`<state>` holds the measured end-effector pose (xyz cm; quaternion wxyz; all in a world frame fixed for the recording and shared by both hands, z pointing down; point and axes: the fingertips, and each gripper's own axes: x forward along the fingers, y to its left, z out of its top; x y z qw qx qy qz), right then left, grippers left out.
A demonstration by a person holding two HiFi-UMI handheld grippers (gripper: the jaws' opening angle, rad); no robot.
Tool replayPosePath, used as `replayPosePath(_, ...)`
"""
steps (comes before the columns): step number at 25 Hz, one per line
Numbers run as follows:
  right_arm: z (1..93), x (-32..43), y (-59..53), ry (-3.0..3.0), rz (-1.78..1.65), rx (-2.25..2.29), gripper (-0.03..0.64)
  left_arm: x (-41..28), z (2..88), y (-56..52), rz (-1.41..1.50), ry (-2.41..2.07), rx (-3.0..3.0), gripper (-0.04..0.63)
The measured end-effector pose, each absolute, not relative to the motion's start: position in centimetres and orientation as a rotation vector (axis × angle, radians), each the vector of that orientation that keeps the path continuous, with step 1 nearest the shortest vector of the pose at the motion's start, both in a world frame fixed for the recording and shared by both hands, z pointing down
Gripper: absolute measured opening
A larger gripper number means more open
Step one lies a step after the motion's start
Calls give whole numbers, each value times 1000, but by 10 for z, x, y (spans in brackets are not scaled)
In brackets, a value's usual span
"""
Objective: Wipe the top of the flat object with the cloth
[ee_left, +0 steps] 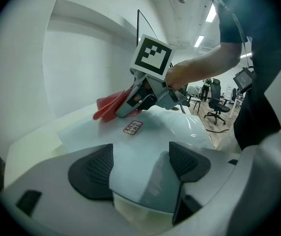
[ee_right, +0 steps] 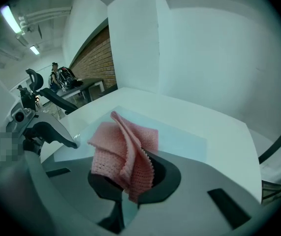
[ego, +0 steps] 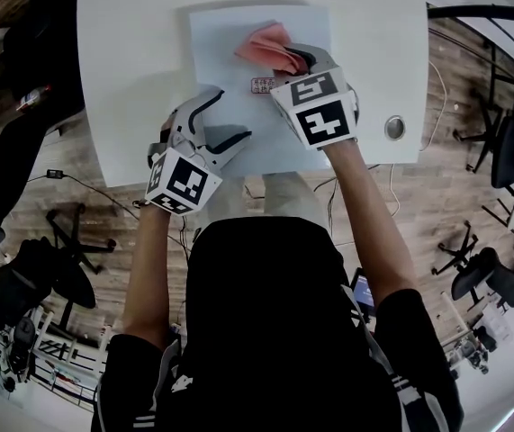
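The flat sheet (ego: 229,39) is lying on the white table (ego: 130,61) in the upper middle of the head view, pale and thin, with a small printed sticker (ego: 263,85) near its centre. The pink cloth (ego: 270,48) is sitting bunched on the sheet's upper right part. The right gripper (ego: 297,61) is clamping it, with folds spilling up out of the closed jaws in the right gripper view.

The left gripper (ego: 225,120) is resting at the sheet's lower left edge with its jaws apart, and the sheet's edge is showing between the pads. It is probably steadying the sheet.

The surface shows no wiped trace, so I judge the wipe to be under way with the lower half left. Bare sheet is lying open toward the lower frame. The sheet's upper and right edges are close to the cloth, with bare table beyond them.
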<state>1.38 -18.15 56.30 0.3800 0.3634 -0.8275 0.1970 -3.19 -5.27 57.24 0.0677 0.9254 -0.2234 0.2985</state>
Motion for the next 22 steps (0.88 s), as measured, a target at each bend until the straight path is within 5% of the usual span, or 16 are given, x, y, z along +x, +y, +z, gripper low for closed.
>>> replayPosePath(9,561,-53,-163,-2178,423,750,48,-32,572,-54,898,-674,2794,348)
replayPosePath(22,563,-25,-188,-2141,481,864,48,-34,572,-53,886,-668,2796,348)
